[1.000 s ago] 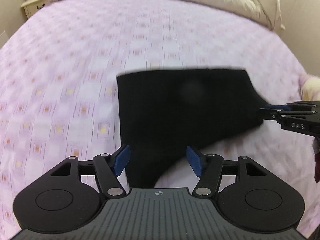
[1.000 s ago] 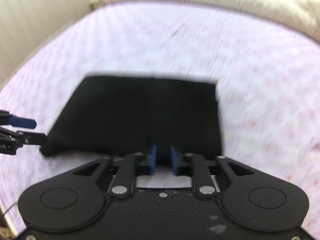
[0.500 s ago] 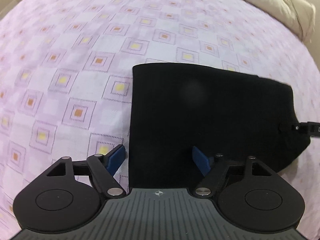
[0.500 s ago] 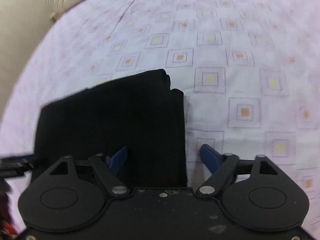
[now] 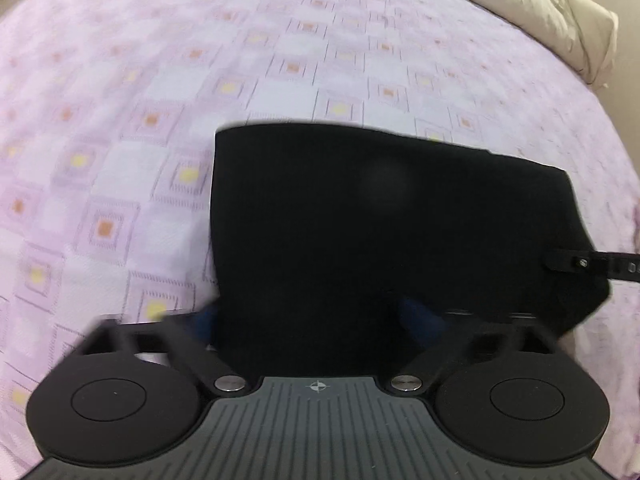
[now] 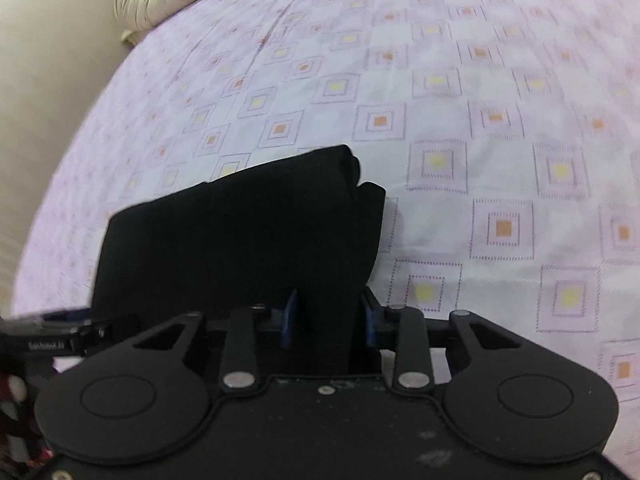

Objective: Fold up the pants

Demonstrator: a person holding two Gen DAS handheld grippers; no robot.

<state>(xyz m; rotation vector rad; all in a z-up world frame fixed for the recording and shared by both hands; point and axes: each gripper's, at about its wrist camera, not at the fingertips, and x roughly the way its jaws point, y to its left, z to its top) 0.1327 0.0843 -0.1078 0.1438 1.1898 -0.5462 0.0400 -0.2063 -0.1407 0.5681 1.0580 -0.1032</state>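
The pants (image 5: 380,232) are lying on the bed (image 5: 160,80) as a flat black slab, matte and featureless, with a straight left edge and a slanted right one. Seen from the right wrist, the pants (image 6: 240,248) are showing two rounded stacked folds at their far right corner. The sheet (image 6: 480,140) is lying smooth, pale lilac, printed with dotted squares around yellow and orange centres. A puffy cream duvet (image 5: 552,8) is bunching at the far edge.

The black cloth is swallowing all seams and detail, and motion blur is softening the left view. The near edge of the pants is disappearing behind both gripper bodies.

The left gripper (image 5: 320,320) is spreading its blue pads (image 5: 420,320) wide to either side of the near left corner; whether they are touching cloth is unclear. The right gripper (image 6: 328,320) is narrowing its pads (image 6: 289,316) around a thick fold at the near right corner, close against it, though a firm pinch cannot be confirmed.
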